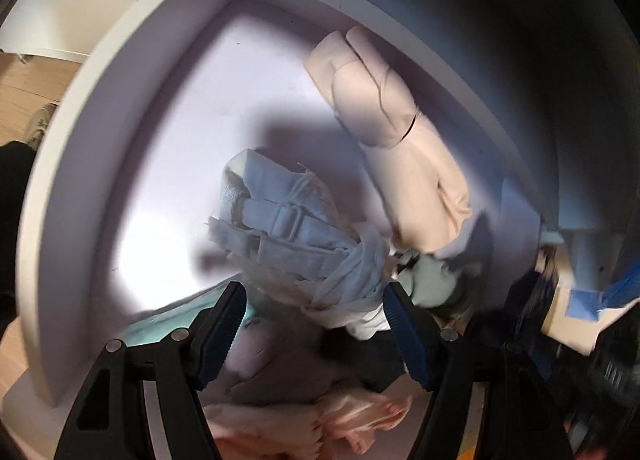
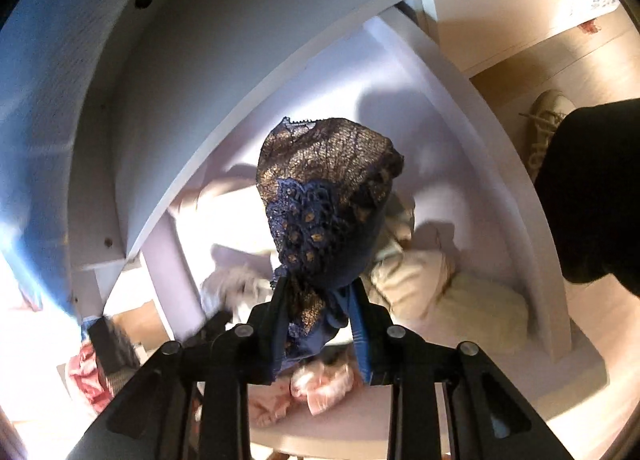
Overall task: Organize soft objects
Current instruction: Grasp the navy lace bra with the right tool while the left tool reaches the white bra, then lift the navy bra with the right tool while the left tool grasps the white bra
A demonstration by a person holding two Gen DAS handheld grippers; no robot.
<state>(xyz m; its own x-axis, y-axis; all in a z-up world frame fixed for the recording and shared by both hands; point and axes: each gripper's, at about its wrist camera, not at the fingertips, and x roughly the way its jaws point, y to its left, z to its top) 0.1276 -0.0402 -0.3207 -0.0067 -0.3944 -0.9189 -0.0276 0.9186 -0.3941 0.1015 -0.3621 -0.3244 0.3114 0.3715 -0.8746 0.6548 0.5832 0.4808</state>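
Nearest in the right wrist view, the right claw (image 2: 320, 296) is clamped on a navy lace garment (image 2: 328, 196), which bunches up from the pinch toward twelve o'clock and hangs clear of the shelf compartment (image 2: 472, 116) behind it. Below it, at about six o'clock, a pink cloth (image 2: 320, 384) lies crumpled, and cream bundles (image 2: 420, 280) sit at three to four o'clock against the compartment wall. In the left wrist view the left claw (image 1: 312, 324) stands apart with nothing pressed between its pads; a pale blue garment (image 1: 288, 228) lies just beyond its tips at twelve o'clock, with a grey-green piece (image 1: 432, 280) at two o'clock. Farther in, a beige rolled garment (image 1: 396, 128) rests along the back wall toward one o'clock. A person's shoe (image 1: 40, 124) shows on the floor at nine o'clock. By my reckoning the step in hand is sorting: one piece lifted out while the other claw goes for the next. The next move likely calls for the left claw to drop over a thick fold of the blue garment and close there, not on a loose strap.
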